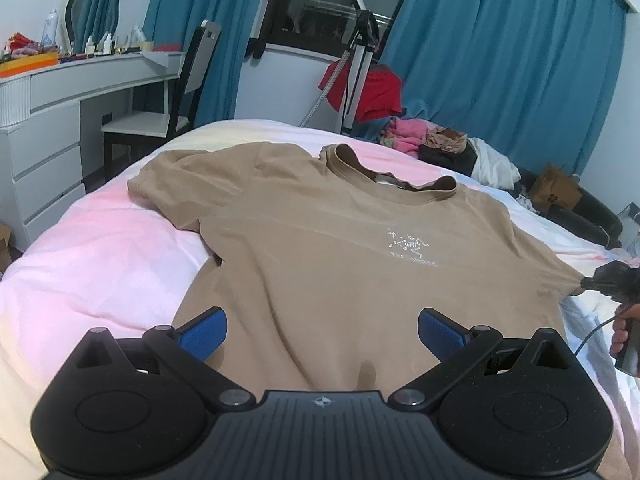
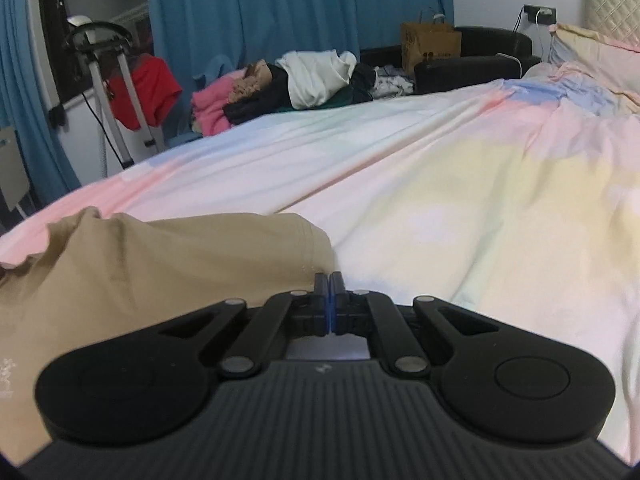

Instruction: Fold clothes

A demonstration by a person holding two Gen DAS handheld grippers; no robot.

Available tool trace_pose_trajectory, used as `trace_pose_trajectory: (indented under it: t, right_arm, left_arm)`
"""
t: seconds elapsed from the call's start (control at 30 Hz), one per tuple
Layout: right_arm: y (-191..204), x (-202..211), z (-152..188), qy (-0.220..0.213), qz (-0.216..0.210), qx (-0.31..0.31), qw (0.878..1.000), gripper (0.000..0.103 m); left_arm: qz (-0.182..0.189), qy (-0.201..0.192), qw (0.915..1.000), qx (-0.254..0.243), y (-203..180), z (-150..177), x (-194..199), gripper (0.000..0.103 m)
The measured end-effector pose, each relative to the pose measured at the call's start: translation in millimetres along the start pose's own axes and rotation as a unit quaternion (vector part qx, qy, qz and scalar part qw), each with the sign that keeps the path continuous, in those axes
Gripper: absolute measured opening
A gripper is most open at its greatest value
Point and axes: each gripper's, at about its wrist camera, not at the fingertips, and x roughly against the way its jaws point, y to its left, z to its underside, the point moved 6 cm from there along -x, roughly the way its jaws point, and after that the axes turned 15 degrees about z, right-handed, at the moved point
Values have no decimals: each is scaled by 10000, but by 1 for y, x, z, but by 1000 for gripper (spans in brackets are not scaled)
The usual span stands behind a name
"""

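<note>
Overhead-lit, pastel bedspread bears tan T-shirt; blue curtains behind.

This is a bedroom in a home. A bed under a pastel cover fills the near and middle ground, with pillows at its far right, and blue curtains hang along the far wall around a dark window. At far left stands a white dressing table with a mirror, bottles and a chair, while a pile of clothes lies at the bed's far edge beside a paper bag, and a red garment hangs by a stand.
</note>
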Motion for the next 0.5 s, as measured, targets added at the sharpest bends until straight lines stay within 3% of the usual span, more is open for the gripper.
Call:
trace_pose_trajectory:
  t: [0.1, 0.2, 0.23, 0.27, 0.3, 0.33, 0.37, 0.4, 0.5]
  right_arm:
    - [-8, 7, 7, 87, 83, -586, 9982, 7]
    - [-23, 12, 22, 438, -293, -1686, 9843, 9]
    - [-25, 12, 28, 629, -522, -2052, 9753, 15]
    - [-25, 9, 36, 853, -774, -2373, 9646, 32]
    - [-23, 4, 44, 1100, -1021, -2669, 9520, 44]
    - [-19, -2, 52, 1336, -1243, -2921, 9388, 67]
    - [-14, -8, 59, 1536, -1427, -3111, 9270, 74]
    - [-10, -13, 63, 1614, -1543, -3245, 9192, 74]
    - [2, -27, 54, 1334, -1678, -3333, 9181, 79]
  left_arm:
    - [-10, 6, 10000, -16, 0, 2, 1, 103]
    - [-12, 2, 10000, -31, 0, 2, 4, 103]
    - [-13, 0, 10000, -36, 0, 2, 5, 103]
    - [-14, -1, 10000, -41, 0, 2, 6, 103]
    - [-14, -3, 10000, -46, -1, 2, 7, 103]
    - [-15, -5, 10000, -50, -1, 2, 8, 103]
    - [-17, -5, 10000, -59, -1, 2, 9, 103]
    - [-23, -1, 10000, -72, 0, 3, 9, 103]
    - [-59, 50, 9999, -68, 1, 5, 6, 103]
